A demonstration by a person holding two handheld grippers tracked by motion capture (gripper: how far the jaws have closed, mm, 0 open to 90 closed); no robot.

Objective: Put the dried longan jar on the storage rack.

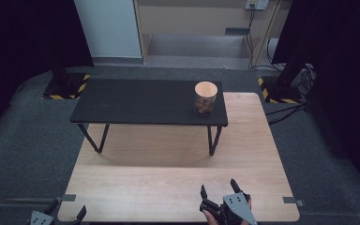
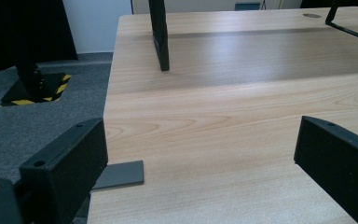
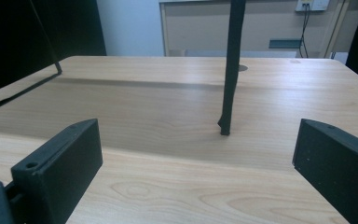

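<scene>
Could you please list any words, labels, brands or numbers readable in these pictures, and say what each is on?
None can be read.
The jar on the black raised shelf shows no legible label.
The yellow-and-black hazard stripes on the stand bases carry no words.
The wall socket plate is too small to read.

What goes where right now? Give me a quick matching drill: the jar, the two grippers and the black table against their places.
Things:
1. jar
2. left gripper
3. right gripper
4. black table

Places:
A. at the near left corner of the wooden board, open
B. standing on the wooden board, towards its far side
C. on the right end of the black table
D. at the near edge of the wooden board, right of the middle, open

Pairs: 1-C, 2-A, 3-D, 4-B
</scene>
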